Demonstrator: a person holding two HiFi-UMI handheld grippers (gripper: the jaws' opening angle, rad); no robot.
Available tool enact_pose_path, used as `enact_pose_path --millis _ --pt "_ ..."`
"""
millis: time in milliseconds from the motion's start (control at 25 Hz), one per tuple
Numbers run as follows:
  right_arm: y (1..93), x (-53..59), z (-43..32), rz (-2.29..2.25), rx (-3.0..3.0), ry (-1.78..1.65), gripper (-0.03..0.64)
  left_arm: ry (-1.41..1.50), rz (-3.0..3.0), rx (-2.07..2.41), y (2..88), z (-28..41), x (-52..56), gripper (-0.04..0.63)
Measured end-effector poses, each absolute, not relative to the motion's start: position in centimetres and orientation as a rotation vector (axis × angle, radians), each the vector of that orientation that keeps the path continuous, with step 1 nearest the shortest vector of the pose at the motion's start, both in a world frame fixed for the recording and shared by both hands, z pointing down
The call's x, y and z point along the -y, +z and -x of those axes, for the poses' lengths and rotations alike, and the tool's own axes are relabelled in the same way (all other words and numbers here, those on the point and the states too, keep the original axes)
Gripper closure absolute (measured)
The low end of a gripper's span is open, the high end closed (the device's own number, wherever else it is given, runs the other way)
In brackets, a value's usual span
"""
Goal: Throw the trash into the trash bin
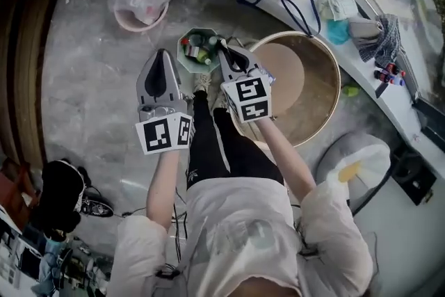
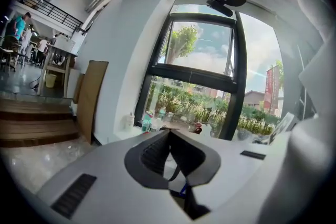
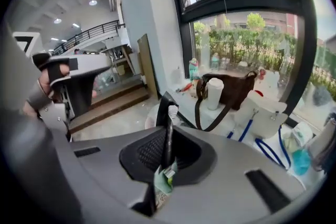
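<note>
Standing on the grey floor (image 1: 90, 80), just off the left edge of the round bench (image 1: 316, 115), the octagonal trash bin (image 1: 186, 33) is open-topped and holds bottles (image 1: 198, 52) and other scraps. In the head view the right tool (image 3: 167, 113) hangs over the bin's near-right rim, angled downward. The left tool (image 2: 169, 134) is beside it, its tips just off the bin's left side over bare floor.

The left tool's jaws are pressed together at the tips. A small blue scrap (image 2: 182, 190) shows low in the gap behind them, too small to name. The right tool's jaws are closed flat on the trash (image 3: 164, 182), a thin green-and-white packet. It may be a flattened tube, since a ribbed white end peeks out at the tips, though whether that end belongs to it cannot be told.

By its look the trash is light, soft and limp, with a slick printed skin, and in no way fragile. A pinch across its flat faces near mid-length, much as it is held, suits it best, since a hold at one end would let it flop. It may cling to a pad or flutter instead of dropping straight, so letting go low over the opening seems wise.

The trash stands on edge with its long axis along the jaws. The crumpled green end lies back toward the tool's throat, and the other end points forward and down toward the bin.
</note>
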State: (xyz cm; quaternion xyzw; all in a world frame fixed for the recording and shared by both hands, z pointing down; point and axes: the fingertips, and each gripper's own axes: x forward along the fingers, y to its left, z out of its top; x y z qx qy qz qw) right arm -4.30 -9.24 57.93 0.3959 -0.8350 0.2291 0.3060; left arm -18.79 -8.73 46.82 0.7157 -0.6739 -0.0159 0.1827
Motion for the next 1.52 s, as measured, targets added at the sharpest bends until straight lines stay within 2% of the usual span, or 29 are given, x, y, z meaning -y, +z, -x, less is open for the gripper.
enact_pose_path --millis 240,560,680,760,920,1520 --pt "68.6 8.0 7.0 -0.957 2.047 0.754 0.600 0.023 -1.942 1.918 51.5 21.1 8.0 0.584" --pt "73.0 5.3 8.5 -0.811 1.951 0.780 0.591 0.057 -1.907 1.915 52.9 22.2 7.4 0.584" --pt "73.9 4.7 8.8 -0.778 1.935 0.824 0.444 0.060 -1.903 1.915 53.2 22.3 7.3 0.584" --pt "74.4 4.5 8.7 -0.769 1.919 0.834 0.391 0.065 -1.906 1.913 53.3 22.3 7.4 0.584" --pt "74.8 3.7 8.3 -0.748 1.916 0.830 0.345 0.067 -1.915 1.907 53.1 21.7 7.5 0.584" --pt "72.5 2.2 6.2 -0.749 1.964 0.843 0.342 0.061 -1.972 1.888 51.3 18.4 7.1 0.584"
